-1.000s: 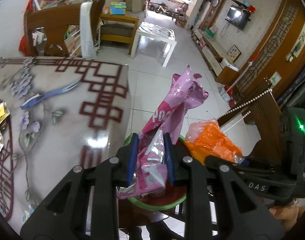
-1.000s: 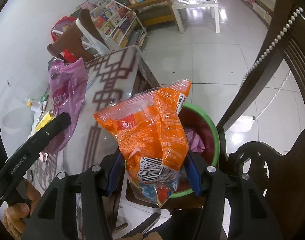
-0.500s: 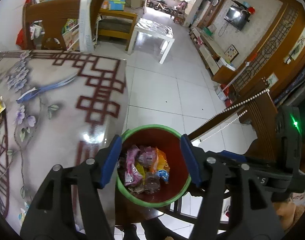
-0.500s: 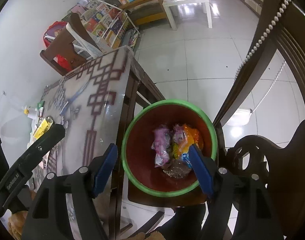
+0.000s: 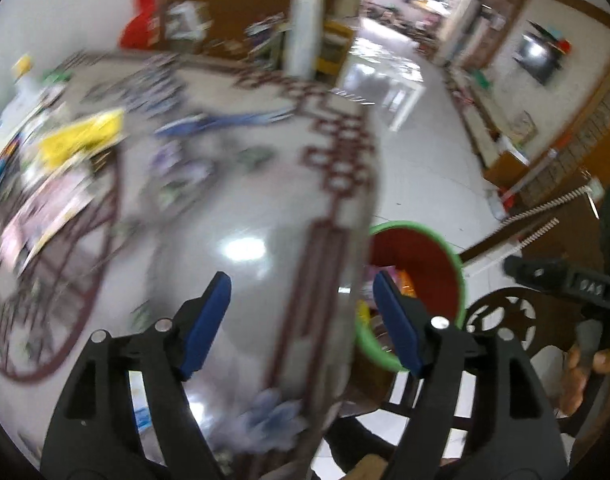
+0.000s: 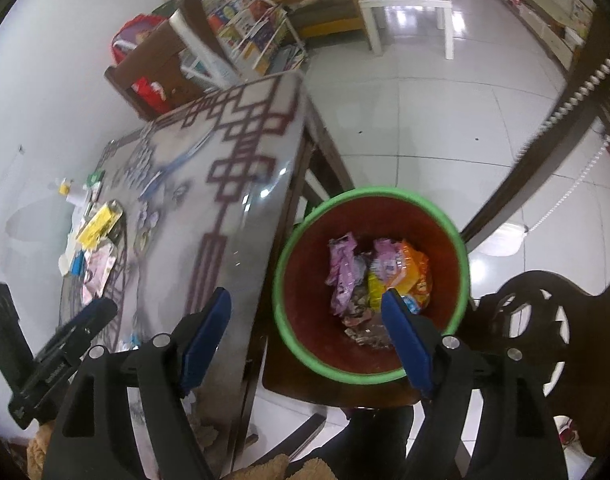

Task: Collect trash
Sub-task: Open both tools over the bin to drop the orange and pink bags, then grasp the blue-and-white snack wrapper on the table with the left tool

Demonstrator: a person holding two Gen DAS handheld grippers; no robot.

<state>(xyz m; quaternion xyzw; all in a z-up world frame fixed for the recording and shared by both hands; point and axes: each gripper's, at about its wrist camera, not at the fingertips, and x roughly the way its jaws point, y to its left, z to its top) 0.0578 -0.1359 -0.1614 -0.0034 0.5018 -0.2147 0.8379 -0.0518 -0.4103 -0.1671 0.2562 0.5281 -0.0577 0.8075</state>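
We hold the left gripper (image 5: 301, 316) over the table (image 5: 241, 208), jaws opening and empty. Our right gripper (image 6: 305, 324), also opening, grips nothing above the bin (image 6: 305, 348), where pink and orange wrappers (image 6: 379, 276) lie. More wrappers (image 6: 99, 226) litter the table's far side.

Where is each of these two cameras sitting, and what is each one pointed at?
Left wrist view: rides the left gripper, tilted down over the patterned table; its blue fingers, opening with nothing between them, and the other hand show.
Right wrist view: rides the right gripper, looking down into the green-rimmed bin of wrappers; the left gripper shows at lower left.
Shared: table, bin, yellow packet.
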